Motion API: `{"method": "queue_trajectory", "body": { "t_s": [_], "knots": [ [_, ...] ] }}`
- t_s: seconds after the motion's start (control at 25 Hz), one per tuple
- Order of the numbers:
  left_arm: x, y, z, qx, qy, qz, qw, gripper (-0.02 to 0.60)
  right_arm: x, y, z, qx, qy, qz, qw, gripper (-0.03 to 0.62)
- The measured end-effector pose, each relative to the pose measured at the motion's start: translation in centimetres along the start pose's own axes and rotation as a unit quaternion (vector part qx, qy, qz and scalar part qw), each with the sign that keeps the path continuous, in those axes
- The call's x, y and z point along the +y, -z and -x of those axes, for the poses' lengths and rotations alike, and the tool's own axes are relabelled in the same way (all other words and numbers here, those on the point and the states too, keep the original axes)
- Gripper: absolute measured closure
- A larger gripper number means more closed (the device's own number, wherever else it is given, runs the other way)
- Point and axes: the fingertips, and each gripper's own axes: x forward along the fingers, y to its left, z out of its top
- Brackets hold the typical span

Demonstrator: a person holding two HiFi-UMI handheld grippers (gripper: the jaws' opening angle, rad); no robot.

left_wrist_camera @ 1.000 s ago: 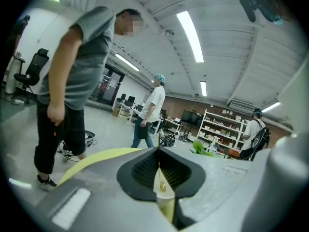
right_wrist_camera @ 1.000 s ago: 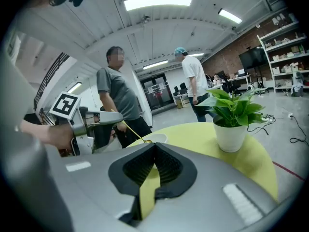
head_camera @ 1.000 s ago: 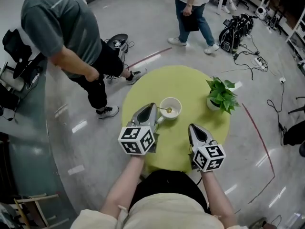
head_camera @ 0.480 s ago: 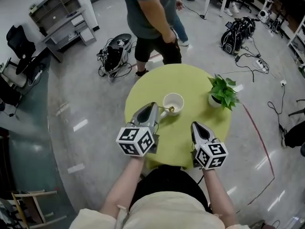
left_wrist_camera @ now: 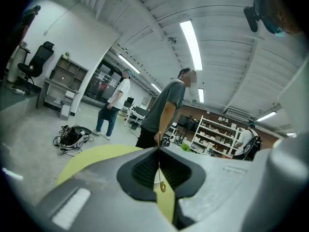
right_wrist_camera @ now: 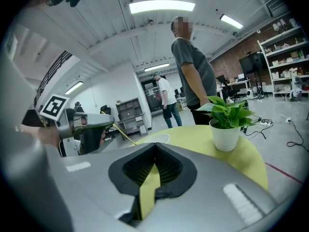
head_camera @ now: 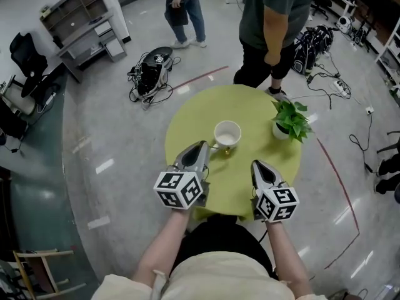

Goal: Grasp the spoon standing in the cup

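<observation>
Withdrawn toward the wearer since the earlier frames: left tool (head_camera: 201,149), previously at the cup's rim. Over the same interval the bystander in the grey top has walked round to the desk's far side.

- Left tool: jaws closed on the spoon (left_wrist_camera: 162,185). Thin gold stem pinched between the pads, the rest projecting forward off the tip.
- Right tool (head_camera: 257,165): jaws together, nothing between them. Well apart from the cup, not engaged.
- Desk (head_camera: 250,186): round, yellow-green top.
- Cup (head_camera: 227,133): white, upright, mid-desk. Interior looks empty. The spoon's far end lies just before its near rim, so the spoon is judged lifted out, though it is too small to confirm.
- Potted plant (head_camera: 290,120): right of the cup, apart from it.
- Bystander (head_camera: 275,17): beyond the desk's far edge.

Assessment: grasp appears made, and a slender stem could slip from the pads.
</observation>
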Motion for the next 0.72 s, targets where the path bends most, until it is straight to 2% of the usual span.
{"method": "queue_trajectory", "body": {
  "t_s": [0.32,0.72],
  "knots": [
    [-0.5,2.0,0.8,0.024,0.007,0.003,0.9997,0.575,0.5,0.4,0.7,0.0,0.004,-0.002,1.0,0.592],
    [0.3,4.0,1.9,0.042,-0.004,0.015,0.999,0.575,0.7,1.1,1.3,0.003,0.012,0.001,1.0,0.592]
  ]
}}
